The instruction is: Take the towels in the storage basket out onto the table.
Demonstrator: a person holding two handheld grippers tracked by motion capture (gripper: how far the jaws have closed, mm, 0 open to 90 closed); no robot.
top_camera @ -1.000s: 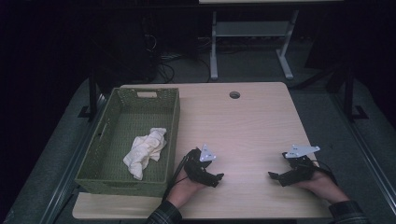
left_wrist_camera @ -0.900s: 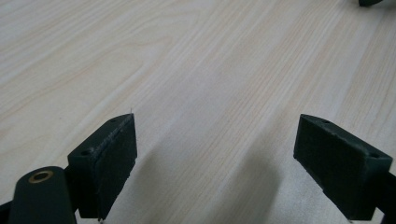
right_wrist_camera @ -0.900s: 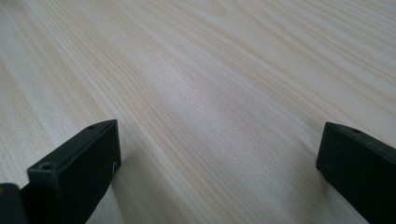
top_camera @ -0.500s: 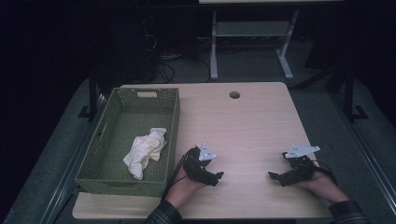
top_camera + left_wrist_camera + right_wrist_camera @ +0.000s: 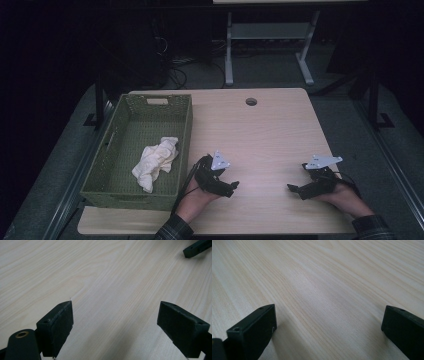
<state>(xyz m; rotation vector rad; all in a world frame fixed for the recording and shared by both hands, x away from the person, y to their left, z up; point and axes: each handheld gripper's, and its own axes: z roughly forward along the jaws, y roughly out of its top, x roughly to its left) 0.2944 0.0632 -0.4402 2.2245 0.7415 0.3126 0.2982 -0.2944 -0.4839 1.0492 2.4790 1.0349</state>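
Pale wood grain under both sets of jaws, nothing between them. My left gripper point(image 5: 231, 188) rests on the near part of the table point(image 5: 270, 130), jaws spread wide, holding nothing; same pose as half a second and a second back. My right gripper point(image 5: 295, 189), near right, likewise wide open, empty and unmoved. No change logged, so I judge the work not begun. Farther left, the white cloth point(image 5: 155, 160) lies crumpled inside the green woven basket point(image 5: 183, 130), just beside my left gripper. Likely next: reach in for it.
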